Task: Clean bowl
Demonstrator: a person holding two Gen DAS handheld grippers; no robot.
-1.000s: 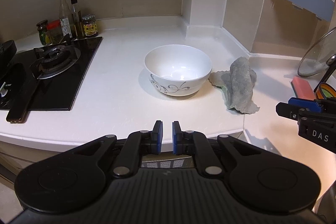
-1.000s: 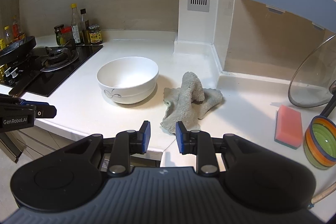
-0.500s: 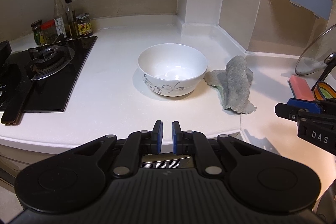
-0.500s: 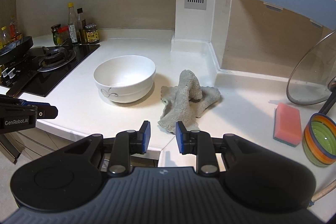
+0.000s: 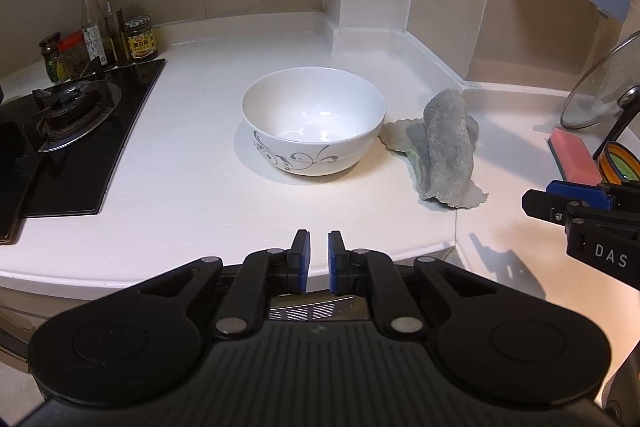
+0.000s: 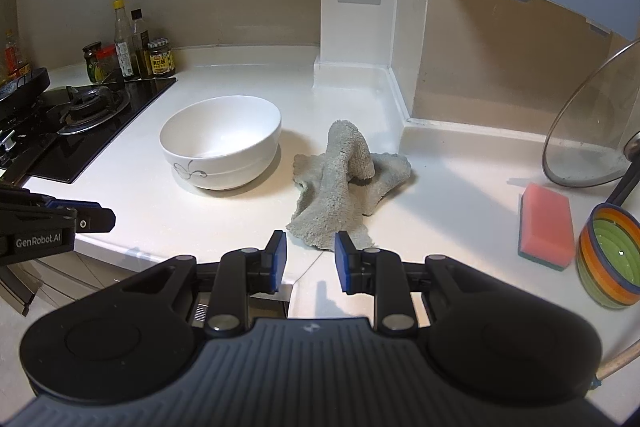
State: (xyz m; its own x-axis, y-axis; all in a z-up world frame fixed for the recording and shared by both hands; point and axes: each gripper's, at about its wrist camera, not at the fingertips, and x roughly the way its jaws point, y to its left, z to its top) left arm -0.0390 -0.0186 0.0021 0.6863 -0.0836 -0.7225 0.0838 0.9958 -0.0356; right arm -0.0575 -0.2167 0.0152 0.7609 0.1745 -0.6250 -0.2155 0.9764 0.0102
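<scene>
A white bowl (image 5: 314,119) with a grey scroll pattern stands upright on the white counter (image 5: 192,195); it also shows in the right wrist view (image 6: 220,147). A crumpled grey cloth (image 5: 444,147) lies just right of the bowl, and in the right wrist view (image 6: 344,183) straight ahead. My left gripper (image 5: 314,261) is at the counter's front edge, its jaws a narrow gap apart, holding nothing. My right gripper (image 6: 307,259) is open and empty, just short of the cloth's near corner.
A black gas hob (image 5: 68,131) lies at the left, with bottles and jars (image 5: 100,35) behind it. A pink sponge (image 6: 546,225), a striped bowl (image 6: 610,261) and a glass lid (image 6: 592,131) sit at the right. A white column (image 6: 356,7) rises at the back.
Both grippers have moved a little forward toward the counter; the bowl and cloth look slightly closer. The jaws' openings are unchanged.
</scene>
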